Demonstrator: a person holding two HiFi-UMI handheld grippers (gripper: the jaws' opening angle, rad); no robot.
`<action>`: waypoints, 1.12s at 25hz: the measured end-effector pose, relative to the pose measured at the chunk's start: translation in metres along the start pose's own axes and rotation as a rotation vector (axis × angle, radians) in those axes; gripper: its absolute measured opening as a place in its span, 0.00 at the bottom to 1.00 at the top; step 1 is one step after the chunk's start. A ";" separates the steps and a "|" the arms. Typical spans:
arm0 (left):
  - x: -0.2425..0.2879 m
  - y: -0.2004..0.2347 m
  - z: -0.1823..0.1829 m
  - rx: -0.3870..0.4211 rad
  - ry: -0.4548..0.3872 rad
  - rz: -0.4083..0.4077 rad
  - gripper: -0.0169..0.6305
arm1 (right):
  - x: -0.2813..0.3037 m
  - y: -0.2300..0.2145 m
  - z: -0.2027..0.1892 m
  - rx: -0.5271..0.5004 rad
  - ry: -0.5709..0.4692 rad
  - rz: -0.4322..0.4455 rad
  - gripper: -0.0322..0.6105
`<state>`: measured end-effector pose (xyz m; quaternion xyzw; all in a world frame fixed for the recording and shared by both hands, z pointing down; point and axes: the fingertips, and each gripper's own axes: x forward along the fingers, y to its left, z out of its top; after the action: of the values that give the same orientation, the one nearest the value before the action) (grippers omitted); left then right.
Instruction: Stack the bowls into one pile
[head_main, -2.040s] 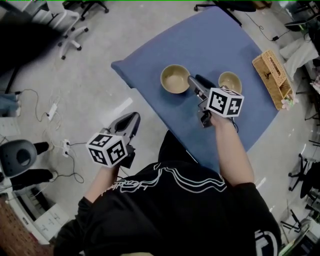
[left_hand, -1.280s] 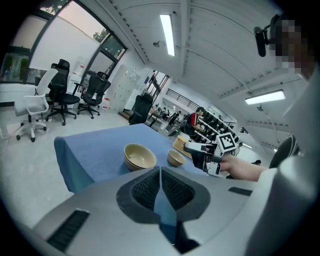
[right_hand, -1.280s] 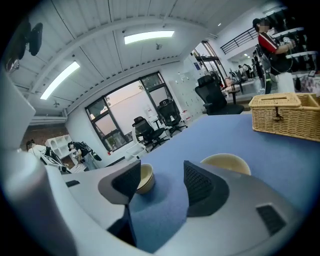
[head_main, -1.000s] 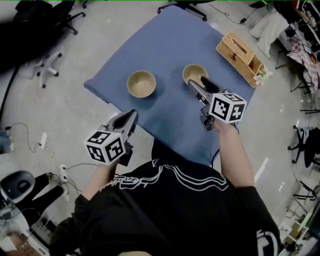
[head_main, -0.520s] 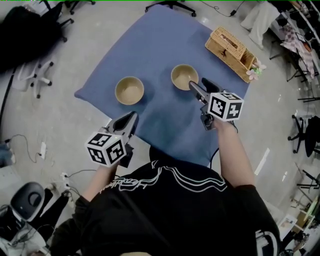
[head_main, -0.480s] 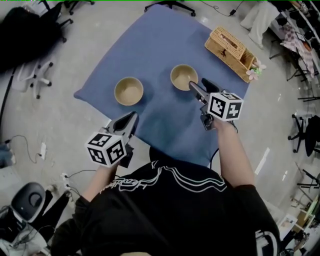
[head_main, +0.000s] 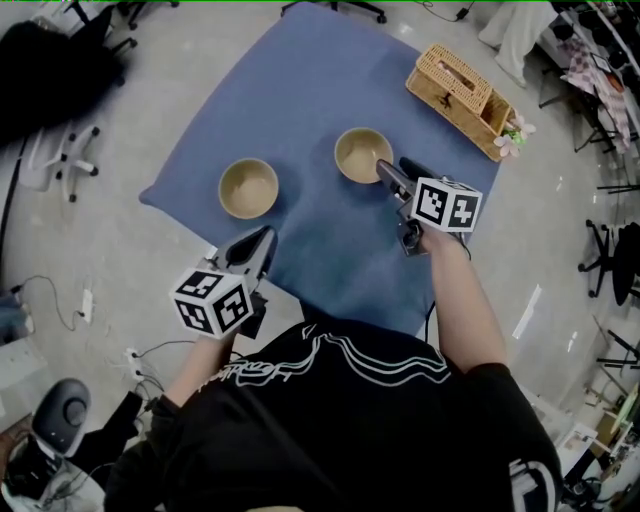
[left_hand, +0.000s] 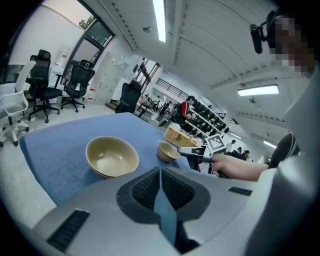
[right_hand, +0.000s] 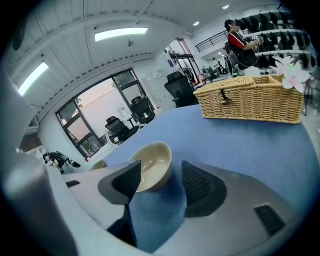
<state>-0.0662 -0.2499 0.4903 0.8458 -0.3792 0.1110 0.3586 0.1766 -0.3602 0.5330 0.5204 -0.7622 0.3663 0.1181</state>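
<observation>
Two tan bowls stand on the blue cloth (head_main: 300, 90). The left bowl (head_main: 248, 188) (left_hand: 112, 156) lies ahead of my left gripper (head_main: 262, 238) (left_hand: 160, 172), which hangs at the table's near edge with its pads (left_hand: 175, 192) pressed together and nothing between them. The right bowl (head_main: 363, 155) (right_hand: 152, 165) sits just in front of my right gripper (head_main: 393, 168) (right_hand: 160, 176). Its jaws stand wide apart, low over the cloth. The bowl's near side reaches the gap between the tips, and I see no pad pressing on it.
A wicker basket (head_main: 460, 88) (right_hand: 250, 97) with a pale flower (head_main: 514, 135) stands at the cloth's far right. Office chairs (head_main: 60, 165) and cables (head_main: 140, 365) surround the table on the floor. The person's torso fills the bottom of the head view.
My right gripper has moved forward and down to the right bowl. The left gripper has crept forward to the table's near edge. Both bowls stay where they were on the cloth.
</observation>
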 end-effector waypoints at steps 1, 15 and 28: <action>0.001 0.001 0.000 0.000 0.000 0.000 0.08 | 0.002 -0.002 0.000 0.015 0.000 -0.004 0.47; 0.001 0.013 -0.007 0.002 -0.006 0.020 0.08 | 0.017 -0.016 -0.009 0.146 -0.011 -0.024 0.32; -0.027 0.024 -0.018 -0.024 -0.013 0.035 0.08 | 0.012 -0.011 -0.008 0.213 -0.062 -0.107 0.12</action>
<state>-0.1004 -0.2330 0.5030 0.8353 -0.3975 0.1073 0.3644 0.1793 -0.3652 0.5497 0.5813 -0.6934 0.4219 0.0579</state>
